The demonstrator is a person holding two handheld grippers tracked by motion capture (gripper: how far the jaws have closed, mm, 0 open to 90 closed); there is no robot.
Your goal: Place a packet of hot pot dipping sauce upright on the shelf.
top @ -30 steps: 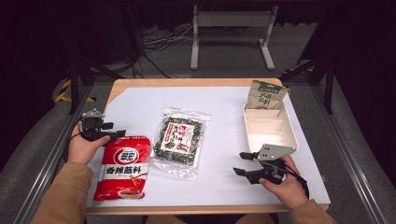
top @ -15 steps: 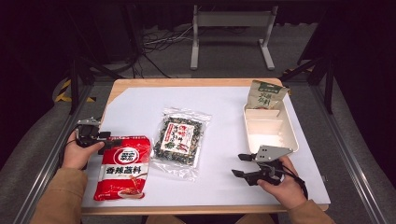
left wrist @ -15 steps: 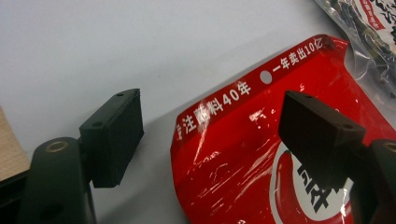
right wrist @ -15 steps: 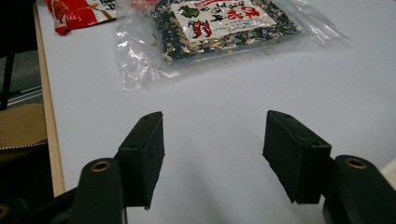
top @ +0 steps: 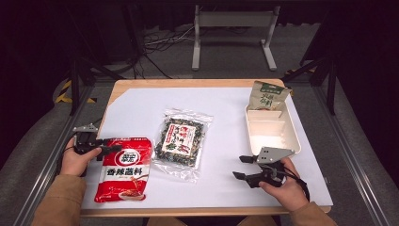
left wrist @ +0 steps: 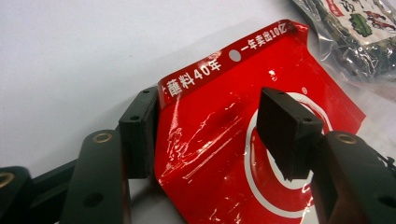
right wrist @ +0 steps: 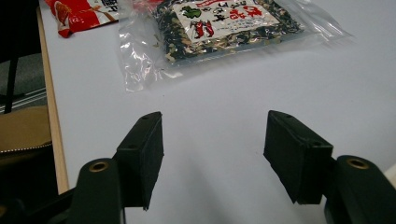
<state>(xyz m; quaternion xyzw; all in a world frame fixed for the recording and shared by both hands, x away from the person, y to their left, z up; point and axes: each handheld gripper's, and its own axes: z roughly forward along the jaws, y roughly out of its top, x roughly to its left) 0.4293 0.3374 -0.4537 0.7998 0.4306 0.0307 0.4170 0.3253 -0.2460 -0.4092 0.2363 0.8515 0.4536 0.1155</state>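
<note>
A red snack packet [top: 124, 169] lies flat at the table's near left. My left gripper [top: 110, 149] is at its top left corner. In the left gripper view the packet's raised corner [left wrist: 224, 140] sits between the spread jaws of the left gripper [left wrist: 212, 126], which is open. At the near right, my right gripper [top: 238, 167] is held low over bare white table, open, with nothing between its jaws. From the right gripper [right wrist: 215, 149], the clear bag of dark dried mix [right wrist: 224, 28] lies ahead, apart from the jaws.
The clear bag [top: 181, 141] rests mid-table. A white compartment tray [top: 270, 129] stands at the right, with a green and beige pouch [top: 267, 96] leaning at its far end. The wooden table edge [top: 202, 209] runs along the near side.
My left gripper has come toward the near edge and now sits at the red packet's top left corner. The right gripper has barely shifted.
</note>
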